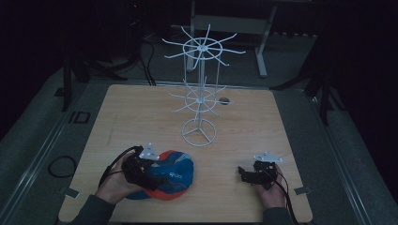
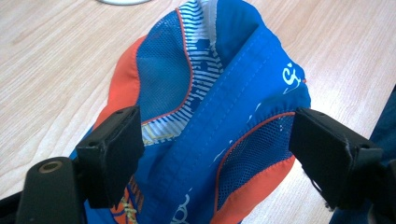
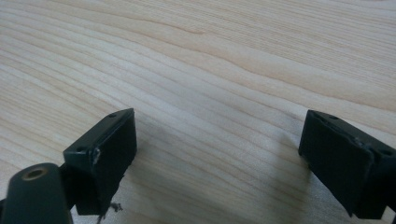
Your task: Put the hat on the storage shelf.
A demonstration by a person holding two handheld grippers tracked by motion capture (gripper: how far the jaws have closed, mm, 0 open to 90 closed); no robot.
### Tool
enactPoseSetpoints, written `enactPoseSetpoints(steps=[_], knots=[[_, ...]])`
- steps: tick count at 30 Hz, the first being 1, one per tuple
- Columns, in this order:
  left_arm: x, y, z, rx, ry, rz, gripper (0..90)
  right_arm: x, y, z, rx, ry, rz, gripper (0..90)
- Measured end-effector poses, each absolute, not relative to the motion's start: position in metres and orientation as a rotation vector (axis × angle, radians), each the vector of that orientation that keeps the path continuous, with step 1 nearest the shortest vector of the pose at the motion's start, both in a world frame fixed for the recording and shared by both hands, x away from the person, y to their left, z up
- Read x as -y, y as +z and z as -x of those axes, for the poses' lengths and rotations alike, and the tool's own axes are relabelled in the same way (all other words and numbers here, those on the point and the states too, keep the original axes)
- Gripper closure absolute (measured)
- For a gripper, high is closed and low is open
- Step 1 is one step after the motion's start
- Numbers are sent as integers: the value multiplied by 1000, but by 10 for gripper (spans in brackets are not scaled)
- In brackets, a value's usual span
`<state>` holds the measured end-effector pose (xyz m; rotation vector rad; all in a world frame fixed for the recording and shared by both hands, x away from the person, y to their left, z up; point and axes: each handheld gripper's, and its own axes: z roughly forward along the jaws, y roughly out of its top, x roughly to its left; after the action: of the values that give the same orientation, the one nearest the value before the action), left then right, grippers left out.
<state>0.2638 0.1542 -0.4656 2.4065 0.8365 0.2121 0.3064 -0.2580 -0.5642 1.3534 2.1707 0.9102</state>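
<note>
A blue and orange cap [image 1: 177, 174] with mesh panels and white lettering lies on the wooden table [image 1: 141, 112] at the front left. My left gripper [image 1: 149, 176] hovers over its left part, held by a hand. In the left gripper view the cap [image 2: 205, 93] lies between the two wide-apart jaws of that gripper [image 2: 217, 154], and the pads do not press on it. My right gripper [image 1: 242, 172] rests low at the front right, pointing left. Its jaws stand open in the right gripper view [image 3: 217, 158], with bare wood between them.
A white wire rack [image 1: 201, 93] with two tiers of radiating hooks stands on a ring base [image 1: 199, 132] at the table's middle back. A small dark hole [image 1: 224, 101] sits in the tabletop behind it. Dark floor and stand legs surround the table.
</note>
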Motion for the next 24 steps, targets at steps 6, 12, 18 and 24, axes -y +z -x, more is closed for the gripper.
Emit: enactPoseSetpoints(steps=[6, 12, 18, 24], knots=[[-148, -469, -266, -805, 197, -2459, 184, 258, -564, -307, -2171, 910, -1353, 111], [-142, -477, -268, -795, 185, -2507, 224, 258, -564, -307, -2171, 910, -1353, 111], [-140, -483, -273, -809, 180, -2538, 334, 258, -564, -306, -2170, 912, -1355, 111], [-139, -491, -277, -828, 184, -2605, 491, 258, -564, -306, -2170, 912, -1355, 111]])
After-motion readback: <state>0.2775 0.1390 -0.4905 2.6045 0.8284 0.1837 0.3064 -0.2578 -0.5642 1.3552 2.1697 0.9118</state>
